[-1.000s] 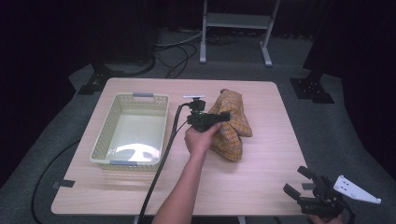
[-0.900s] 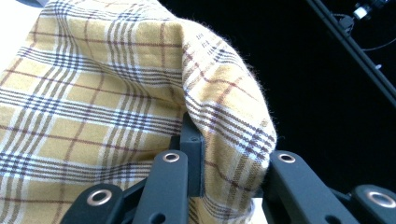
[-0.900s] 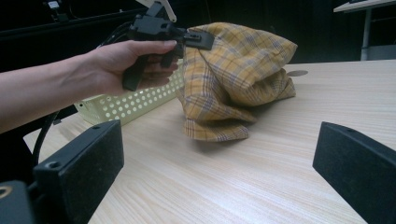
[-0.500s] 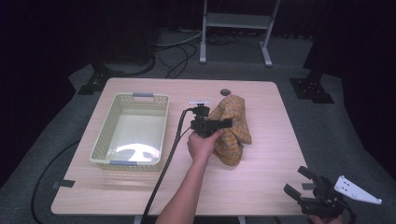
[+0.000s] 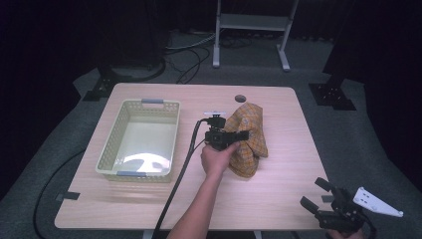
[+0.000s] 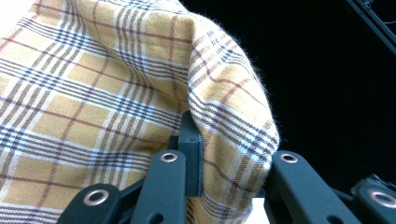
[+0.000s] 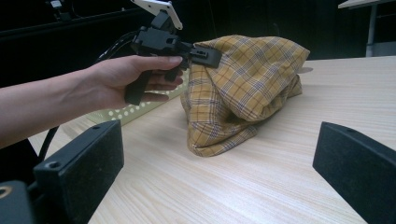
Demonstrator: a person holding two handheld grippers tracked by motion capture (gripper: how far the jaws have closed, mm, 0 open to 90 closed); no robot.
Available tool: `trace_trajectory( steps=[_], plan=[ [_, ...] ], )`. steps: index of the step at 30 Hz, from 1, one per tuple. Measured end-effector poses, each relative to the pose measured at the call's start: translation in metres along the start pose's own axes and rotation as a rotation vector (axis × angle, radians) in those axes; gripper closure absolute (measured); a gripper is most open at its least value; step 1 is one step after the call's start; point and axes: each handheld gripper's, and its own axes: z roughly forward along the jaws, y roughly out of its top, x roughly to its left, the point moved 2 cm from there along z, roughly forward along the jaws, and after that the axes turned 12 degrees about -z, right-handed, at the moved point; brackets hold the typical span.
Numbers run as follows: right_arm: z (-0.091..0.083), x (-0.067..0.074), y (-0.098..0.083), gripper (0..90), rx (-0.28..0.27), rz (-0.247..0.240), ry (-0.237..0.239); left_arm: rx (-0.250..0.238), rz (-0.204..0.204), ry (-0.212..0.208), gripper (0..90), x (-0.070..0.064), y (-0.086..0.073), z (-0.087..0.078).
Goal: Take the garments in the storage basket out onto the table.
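A yellow plaid cloth (image 5: 254,142) lies bunched in a heap on the middle of the wooden table (image 5: 278,199). My left gripper (image 5: 242,135) is shut on a fold at the top of the heap and holds that part raised. In the left gripper view the cloth (image 6: 93,93) drapes over the jaws of the left gripper (image 6: 233,163). The right gripper view shows a hand holding the left gripper (image 7: 205,53) against the cloth (image 7: 243,88). My right gripper (image 5: 313,194) hangs open at the table's near right corner, its pads (image 7: 79,158) wide apart with nothing between them.
A pale yellow plastic basket (image 5: 110,142) with grey handles stands on the left half of the table. Behind the cloth a small round hole (image 5: 240,98) marks the tabletop. A metal stand (image 5: 249,30) and cables lie on the floor beyond the far edge.
The left gripper has drawn the held cloth slightly toward the near edge, uncovering the round hole behind it. The right gripper has stayed put.
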Motion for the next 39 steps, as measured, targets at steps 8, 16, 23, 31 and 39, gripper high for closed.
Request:
trace_trajectory(
  steps=[8,16,23,31,39],
  plan=[
    [0.001,0.000,-0.001,1.8,0.019,-0.005,-0.021,-0.011,-0.009,-0.029,74.6,0.004,-0.004,-0.003],
    [0.003,-0.002,-0.004,1.8,0.047,-0.010,-0.036,-0.026,-0.012,-0.025,71.8,0.003,-0.008,-0.006],
    [0.008,0.000,-0.005,1.8,0.061,-0.017,-0.025,-0.039,-0.062,-0.056,64.9,0.008,-0.011,-0.008],
    [0.005,-0.003,-0.006,1.8,0.066,-0.016,-0.043,-0.057,-0.060,-0.063,55.7,0.006,-0.010,-0.008],
    [0.003,-0.005,-0.006,1.8,0.075,-0.019,-0.049,-0.098,-0.055,-0.102,47.9,-0.001,-0.006,-0.017]
  ],
)
